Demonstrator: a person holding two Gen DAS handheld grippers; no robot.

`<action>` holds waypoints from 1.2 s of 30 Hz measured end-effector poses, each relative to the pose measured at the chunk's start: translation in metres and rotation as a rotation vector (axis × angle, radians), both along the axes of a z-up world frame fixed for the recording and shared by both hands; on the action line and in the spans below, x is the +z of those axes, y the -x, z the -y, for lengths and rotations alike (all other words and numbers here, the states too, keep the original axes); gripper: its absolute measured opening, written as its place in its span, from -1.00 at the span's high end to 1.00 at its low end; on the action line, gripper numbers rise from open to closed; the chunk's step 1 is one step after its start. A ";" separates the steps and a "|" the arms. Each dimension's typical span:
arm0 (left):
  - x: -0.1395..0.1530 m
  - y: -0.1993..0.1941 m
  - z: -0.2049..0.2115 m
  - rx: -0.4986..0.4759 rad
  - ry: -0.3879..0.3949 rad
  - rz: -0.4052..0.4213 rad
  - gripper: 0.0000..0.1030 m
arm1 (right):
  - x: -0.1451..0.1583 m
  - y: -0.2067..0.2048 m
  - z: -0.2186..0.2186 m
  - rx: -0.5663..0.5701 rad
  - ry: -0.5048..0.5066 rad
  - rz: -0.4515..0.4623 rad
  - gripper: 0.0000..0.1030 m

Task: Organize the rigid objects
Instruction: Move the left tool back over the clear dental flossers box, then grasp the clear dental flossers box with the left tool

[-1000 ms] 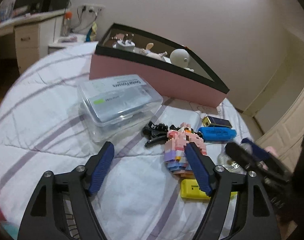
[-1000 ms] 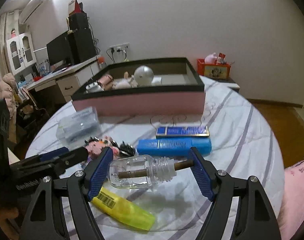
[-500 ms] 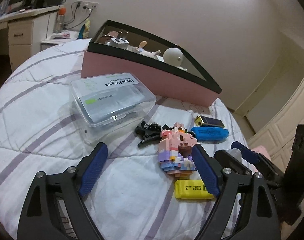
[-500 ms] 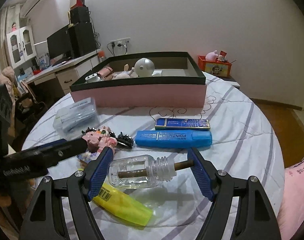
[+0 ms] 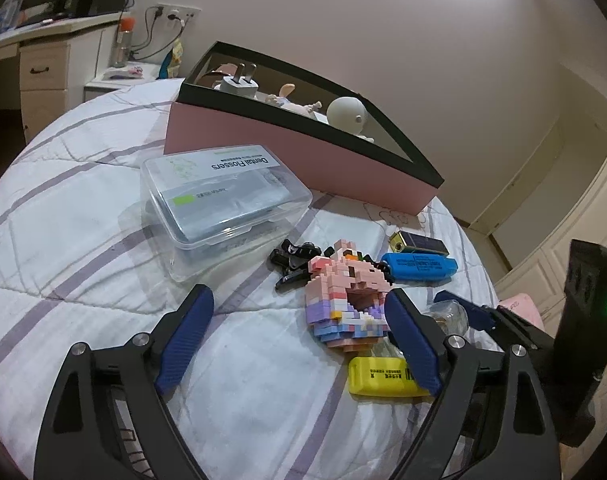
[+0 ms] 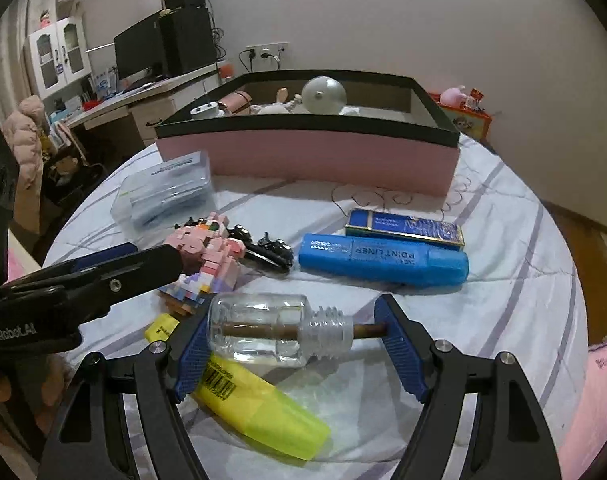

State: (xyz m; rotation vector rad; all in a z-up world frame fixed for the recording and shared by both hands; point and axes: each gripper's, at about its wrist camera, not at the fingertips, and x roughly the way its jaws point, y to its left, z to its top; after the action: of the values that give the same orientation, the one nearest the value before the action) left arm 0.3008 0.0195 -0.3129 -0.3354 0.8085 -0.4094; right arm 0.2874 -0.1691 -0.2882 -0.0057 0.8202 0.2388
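Observation:
My right gripper (image 6: 295, 332) is shut on a clear glass bottle (image 6: 271, 330) with a brown stick in its neck, held sideways just above a yellow highlighter (image 6: 263, 404). My left gripper (image 5: 295, 328) is open and empty, its right finger beside a pink block figure (image 5: 345, 292). The figure also shows in the right wrist view (image 6: 207, 256). A pink box with a black rim (image 5: 303, 160) stands behind and holds a white ball (image 5: 347, 114), a plug and small toys.
On the striped white cover (image 5: 83, 240) lie a clear dental flosser case (image 5: 223, 204), a black hair clip (image 5: 295, 260), a blue highlighter (image 6: 383, 260) and a dark blue flat box (image 6: 403, 226). A desk with a monitor (image 6: 143, 52) stands at the far left.
My left gripper has moved forward and right toward the block figure. My right gripper has risen slightly with the bottle still in it.

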 end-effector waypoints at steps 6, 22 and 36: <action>0.000 0.000 -0.003 -0.001 0.010 0.000 -0.74 | -0.002 0.001 0.002 0.006 -0.017 -0.014 -0.52; 0.011 0.015 -0.011 0.082 -0.017 0.047 -0.85 | 0.005 0.008 0.013 -0.045 -0.057 0.031 -0.52; 0.032 0.020 -0.046 0.165 -0.248 0.072 -0.99 | 0.011 0.004 0.029 -0.071 -0.092 0.034 -0.52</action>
State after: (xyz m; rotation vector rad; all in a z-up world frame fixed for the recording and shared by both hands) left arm 0.2806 0.0653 -0.2811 -0.1533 0.7455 -0.1633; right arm 0.2830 -0.1985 -0.2771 0.1050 0.7739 0.2089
